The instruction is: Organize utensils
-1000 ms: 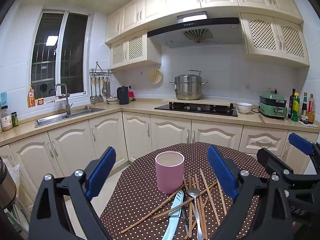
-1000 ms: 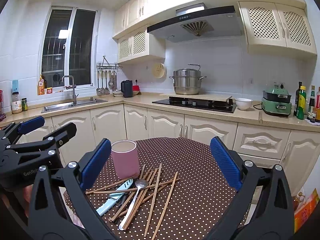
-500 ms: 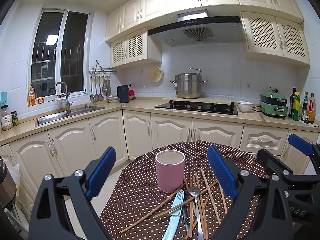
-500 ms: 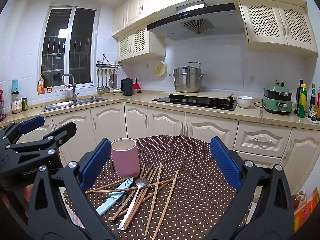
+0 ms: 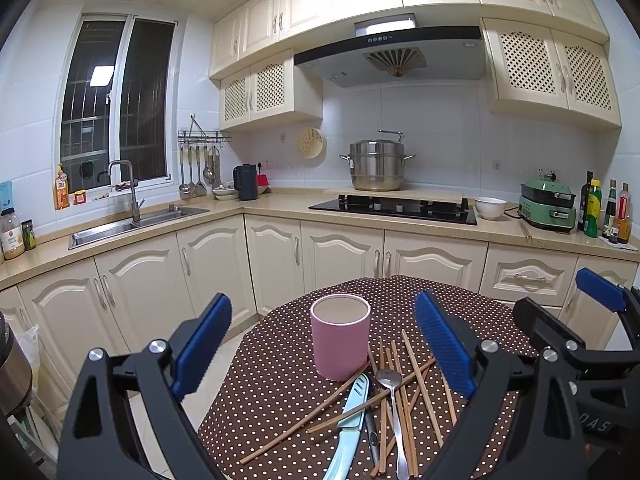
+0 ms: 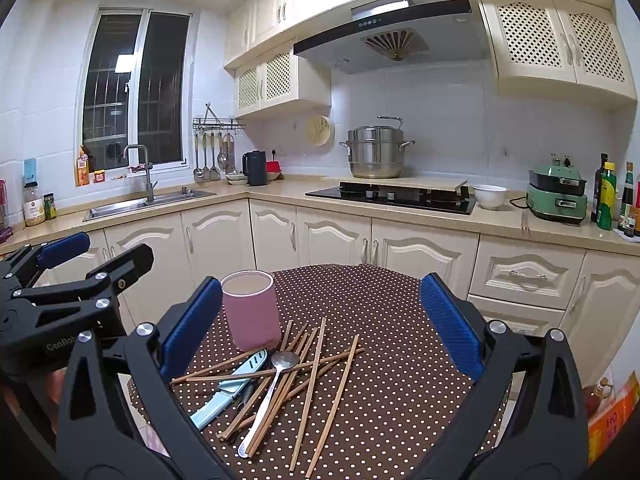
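A pink cup (image 5: 340, 336) (image 6: 251, 310) stands upright on the brown polka-dot table (image 5: 280, 380) (image 6: 380, 300). In front of it lies a loose pile: several wooden chopsticks (image 5: 400, 392) (image 6: 312, 380), a metal spoon (image 5: 390, 380) (image 6: 276, 376) and a pale blue knife (image 5: 348, 420) (image 6: 232, 384). My left gripper (image 5: 324, 344) is open above the near edge, framing the cup, with nothing between its fingers. My right gripper (image 6: 316, 328) is open too, over the pile and empty. Each gripper shows at the edge of the other's view.
Behind the table run cream kitchen cabinets (image 5: 340, 248) with a sink (image 5: 132, 224), a black hob (image 5: 392, 208) bearing a steel pot (image 5: 376, 164), a white bowl (image 5: 490, 206), a green cooker (image 5: 548, 204) and bottles (image 5: 608, 208). Tiled floor lies left of the table.
Both views have shifted only slightly; the grippers stay open and the cup and utensils have not moved.
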A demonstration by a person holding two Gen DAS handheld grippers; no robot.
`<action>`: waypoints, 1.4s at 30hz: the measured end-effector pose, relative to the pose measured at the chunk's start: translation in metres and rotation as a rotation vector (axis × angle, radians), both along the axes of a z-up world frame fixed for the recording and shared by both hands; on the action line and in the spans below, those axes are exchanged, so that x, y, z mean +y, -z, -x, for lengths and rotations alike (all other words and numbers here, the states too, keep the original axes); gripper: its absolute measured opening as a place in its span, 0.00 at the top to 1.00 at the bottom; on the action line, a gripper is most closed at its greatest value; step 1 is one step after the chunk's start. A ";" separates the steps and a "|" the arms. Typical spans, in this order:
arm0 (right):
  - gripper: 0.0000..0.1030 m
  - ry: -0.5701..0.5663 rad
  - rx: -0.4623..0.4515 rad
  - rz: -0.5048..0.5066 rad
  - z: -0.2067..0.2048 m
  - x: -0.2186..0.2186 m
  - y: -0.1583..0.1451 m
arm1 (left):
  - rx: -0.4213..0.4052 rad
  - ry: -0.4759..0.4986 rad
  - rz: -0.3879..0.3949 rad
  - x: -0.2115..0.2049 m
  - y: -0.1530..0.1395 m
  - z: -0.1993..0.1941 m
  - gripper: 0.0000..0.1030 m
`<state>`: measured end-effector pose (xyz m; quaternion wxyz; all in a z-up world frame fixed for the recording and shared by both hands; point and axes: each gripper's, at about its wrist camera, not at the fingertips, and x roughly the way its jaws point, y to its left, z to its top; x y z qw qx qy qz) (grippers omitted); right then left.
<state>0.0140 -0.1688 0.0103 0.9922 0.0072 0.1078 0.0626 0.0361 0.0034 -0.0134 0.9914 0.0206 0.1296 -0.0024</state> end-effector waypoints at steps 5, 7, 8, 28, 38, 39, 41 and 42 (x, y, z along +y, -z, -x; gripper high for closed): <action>0.06 -0.001 0.004 -0.002 -0.001 0.000 0.002 | 0.004 0.000 -0.001 0.000 0.001 -0.001 0.12; 0.06 -0.002 0.008 -0.003 -0.002 -0.001 0.003 | 0.006 -0.001 -0.004 0.000 0.002 -0.003 0.12; 0.06 -0.002 0.010 -0.003 -0.003 -0.001 0.004 | 0.007 -0.001 -0.005 0.000 0.003 -0.003 0.12; 0.06 0.033 0.240 0.030 -0.054 -0.016 0.054 | 0.453 0.152 -0.020 0.006 0.073 -0.096 0.12; 0.06 0.082 0.433 0.008 -0.086 -0.041 0.100 | 0.684 0.225 -0.142 0.020 0.131 -0.151 0.12; 0.06 0.081 0.446 0.004 -0.088 -0.043 0.104 | 0.693 0.229 -0.157 0.019 0.134 -0.154 0.12; 0.06 0.077 0.467 -0.003 -0.092 -0.045 0.108 | 0.721 0.230 -0.182 0.020 0.140 -0.164 0.23; 0.06 0.076 0.476 -0.005 -0.093 -0.046 0.111 | 0.729 0.228 -0.190 0.022 0.141 -0.170 0.26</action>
